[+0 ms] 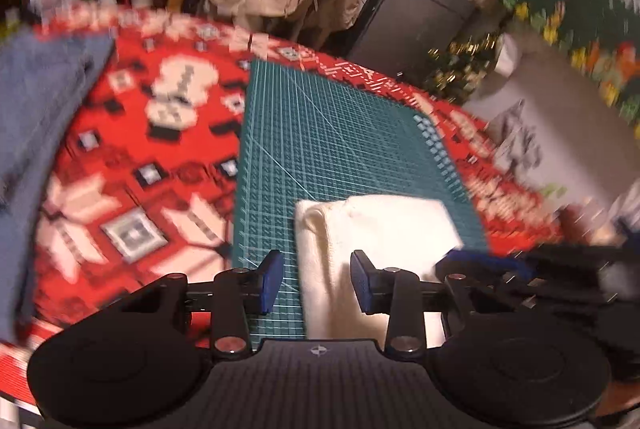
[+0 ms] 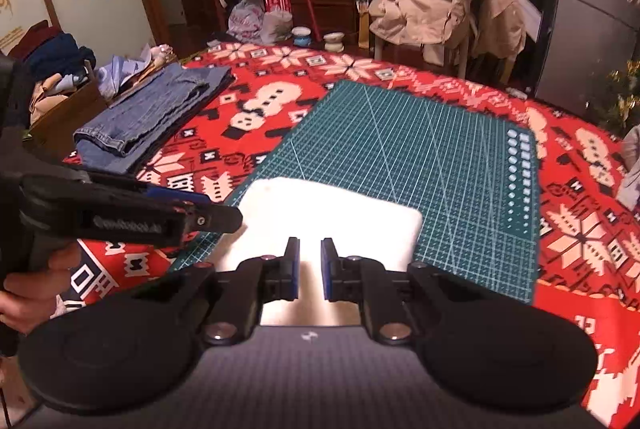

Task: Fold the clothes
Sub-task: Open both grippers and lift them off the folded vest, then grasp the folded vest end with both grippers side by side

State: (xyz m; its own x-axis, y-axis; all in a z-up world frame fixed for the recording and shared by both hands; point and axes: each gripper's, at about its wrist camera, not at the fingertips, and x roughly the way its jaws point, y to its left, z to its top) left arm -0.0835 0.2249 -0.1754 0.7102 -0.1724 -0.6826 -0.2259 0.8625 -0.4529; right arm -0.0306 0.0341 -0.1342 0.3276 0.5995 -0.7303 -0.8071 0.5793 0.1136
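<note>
A folded white cloth lies at the near edge of the green cutting mat, with the left gripper half open over its left border and the right gripper narrowed over its near edge, apparently ready to pinch it for another fold.

White cloth, folded flat rectangle, near edge of green mat.

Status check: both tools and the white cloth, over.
Left tool part open over white cloth. Right tool nearly closed, grip unclear. Folded jeans well aside.
</note>
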